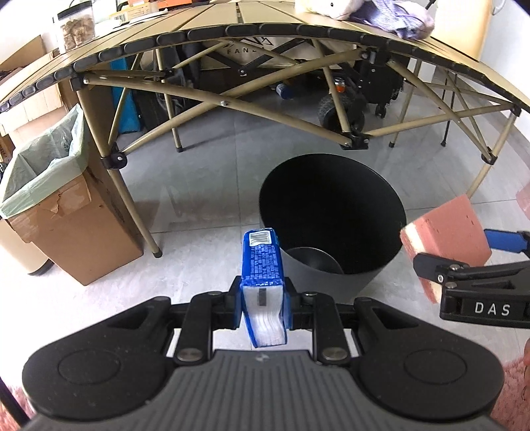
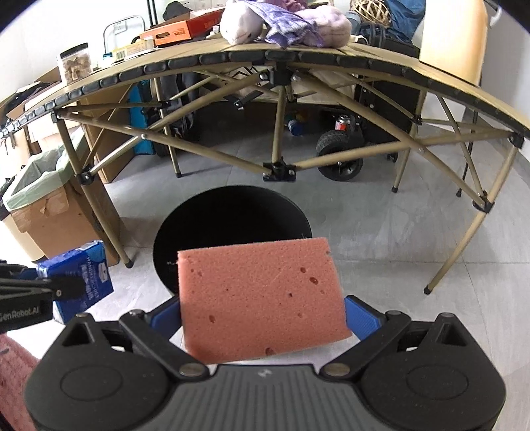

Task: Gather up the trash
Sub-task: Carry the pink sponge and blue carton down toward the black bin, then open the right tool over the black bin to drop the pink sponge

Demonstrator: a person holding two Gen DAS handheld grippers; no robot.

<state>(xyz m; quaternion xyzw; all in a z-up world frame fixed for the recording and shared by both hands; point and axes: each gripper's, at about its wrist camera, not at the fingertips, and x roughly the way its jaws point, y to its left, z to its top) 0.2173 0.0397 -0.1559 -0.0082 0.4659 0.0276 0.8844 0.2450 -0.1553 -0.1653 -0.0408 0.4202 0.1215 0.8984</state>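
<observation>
Pink sponge (image 2: pixel 261 298) in the right tool (image 2: pixel 265 318), blue tissue pack (image 1: pixel 263 285) in the left tool (image 1: pixel 263 298): both pieces of trash are already picked up and carried off the floor. Each tool is clamped on its item, the left one narrow with its pads pressing the slim pack's two sides, the right one much wider with its blue pads against the sponge's ends. The black bin (image 1: pixel 331 212) stands on the grey tile floor in front of the folding desk (image 1: pixel 265 30), mouth open. From the left wrist view the pack hangs just short of the bin's near rim, and the sponge sits off to the right of that rim; from the right wrist view the sponge overlaps the bin's near edge. I'd judge the collecting as done and the dropping as what remains: bring each item over the opening and let go.

How deep the bin is, and whether anything lies in it, I cannot tell, since the inside is nearly all shadow apart from a paler curved patch low down. The sponge hides the bin's near rim in the right view. A cardboard box (image 1: pixel 66 212) lined with a green bag stands to the left, its contents out of sight.
</observation>
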